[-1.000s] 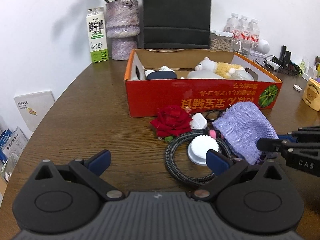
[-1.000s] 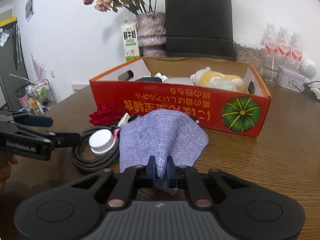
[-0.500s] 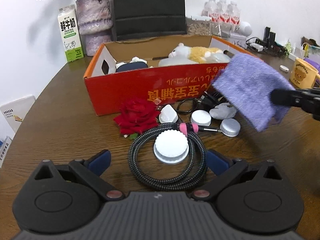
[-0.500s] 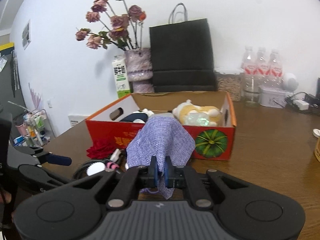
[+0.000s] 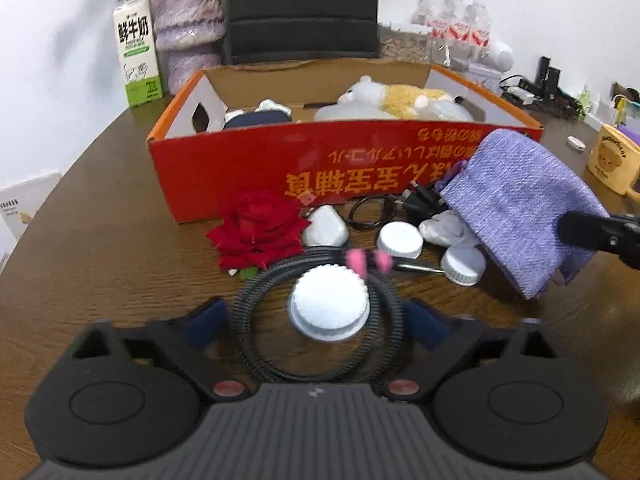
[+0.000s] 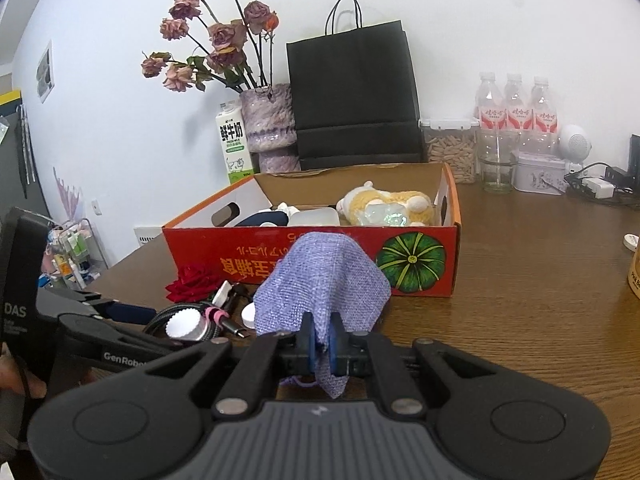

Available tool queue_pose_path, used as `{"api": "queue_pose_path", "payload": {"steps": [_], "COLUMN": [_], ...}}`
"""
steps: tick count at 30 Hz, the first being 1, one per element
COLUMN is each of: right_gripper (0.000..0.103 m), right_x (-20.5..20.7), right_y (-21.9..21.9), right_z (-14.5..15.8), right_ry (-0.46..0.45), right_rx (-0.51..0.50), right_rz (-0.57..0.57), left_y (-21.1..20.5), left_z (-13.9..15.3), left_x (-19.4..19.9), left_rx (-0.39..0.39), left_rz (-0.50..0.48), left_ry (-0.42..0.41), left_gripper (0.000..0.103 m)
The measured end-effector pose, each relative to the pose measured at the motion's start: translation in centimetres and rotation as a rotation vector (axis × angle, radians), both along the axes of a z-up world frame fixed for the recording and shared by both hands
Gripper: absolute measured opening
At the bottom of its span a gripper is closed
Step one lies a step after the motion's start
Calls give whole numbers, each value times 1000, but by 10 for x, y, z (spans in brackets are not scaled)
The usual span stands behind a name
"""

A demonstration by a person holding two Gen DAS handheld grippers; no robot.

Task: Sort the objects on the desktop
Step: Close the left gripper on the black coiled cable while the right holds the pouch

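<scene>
My right gripper [image 6: 322, 342] is shut on a purple woven cloth pouch [image 6: 322, 282] and holds it lifted in front of the red cardboard box [image 6: 416, 258]; the pouch also shows in the left wrist view [image 5: 516, 204]. My left gripper [image 5: 318, 320] is open, low over the table, its fingers on either side of a coiled black cable [image 5: 256, 344] with a white ridged cap [image 5: 330, 306] inside it. A red rose [image 5: 260, 232], a white charger [image 5: 326, 226], two more white caps [image 5: 400, 240] and a thin black cord [image 5: 372, 212] lie before the box [image 5: 248, 164].
The box holds a plush toy [image 5: 404, 98] and other items. Behind it stand a milk carton [image 5: 138, 64], a vase [image 5: 188, 28], a black paper bag [image 5: 304, 8] and water bottles [image 5: 456, 28]. A yellow bear mug [image 5: 610, 162] sits at the right.
My left gripper moved closer, so the cable and cap now lie between its fingers. My right gripper lifted the pouch off the small items, uncovering the caps and cord, and still holds it raised.
</scene>
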State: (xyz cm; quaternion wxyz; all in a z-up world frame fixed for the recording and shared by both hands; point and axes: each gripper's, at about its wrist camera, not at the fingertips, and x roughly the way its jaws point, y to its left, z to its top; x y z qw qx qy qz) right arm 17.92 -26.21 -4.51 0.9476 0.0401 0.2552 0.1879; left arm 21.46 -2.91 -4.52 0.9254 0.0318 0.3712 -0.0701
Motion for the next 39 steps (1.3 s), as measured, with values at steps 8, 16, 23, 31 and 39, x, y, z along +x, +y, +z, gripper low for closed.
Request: {"api": "queue_pose_path", "payload": {"steps": [8, 16, 23, 31, 39], "right_gripper": [5, 5, 5, 5, 5], "right_x": [-1, -6, -8, -9, 6], "right_y": [-2, -4, -5, -4, 1], "right_z": [1, 8, 12, 19, 51], "right_ry": [-5, -33, -47, -70, -164], "right_rx": [5, 10, 14, 18, 14], "right_rz": [-4, -11, -14, -14, -9], "left_y": [1, 0, 0, 1, 1], "left_z": [7, 30, 42, 57, 96], "left_x": [-14, -31, -41, -47, -37], "left_rx": [-15, -31, -49, -64, -72], "left_rz": [-16, -44, -60, -64, -58], "left_ry": [-30, -117, -155, -210, -346], "left_gripper": [90, 89, 89, 89, 89]}}
